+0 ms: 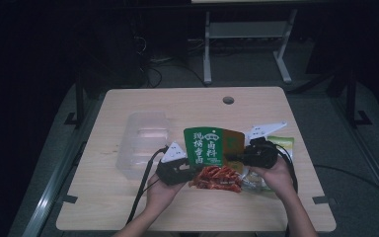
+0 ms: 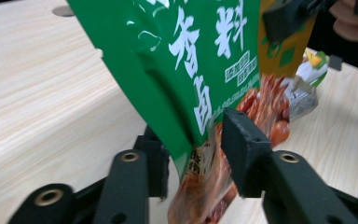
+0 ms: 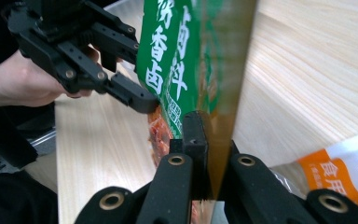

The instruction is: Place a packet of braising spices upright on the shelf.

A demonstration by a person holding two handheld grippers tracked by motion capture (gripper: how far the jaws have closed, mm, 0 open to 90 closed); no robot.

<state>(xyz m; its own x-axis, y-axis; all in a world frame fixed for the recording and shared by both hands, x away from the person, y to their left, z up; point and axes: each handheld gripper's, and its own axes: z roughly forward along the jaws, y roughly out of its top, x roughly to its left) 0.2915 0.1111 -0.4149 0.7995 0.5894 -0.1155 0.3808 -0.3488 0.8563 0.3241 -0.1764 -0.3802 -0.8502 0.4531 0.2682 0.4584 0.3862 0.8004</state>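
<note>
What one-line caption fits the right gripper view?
Right gripper clamps the green snack packet edge while the left gripper holds its other side.

Green packet point(image 1: 208, 145) — glossy, creased plastic film. Table point(image 1: 128, 197) — pale, matt wood grain. Tray point(image 1: 140, 140) — clear, smooth plastic. Both grippers' jaws — matt black plastic with brass-coloured rivets.
</note>
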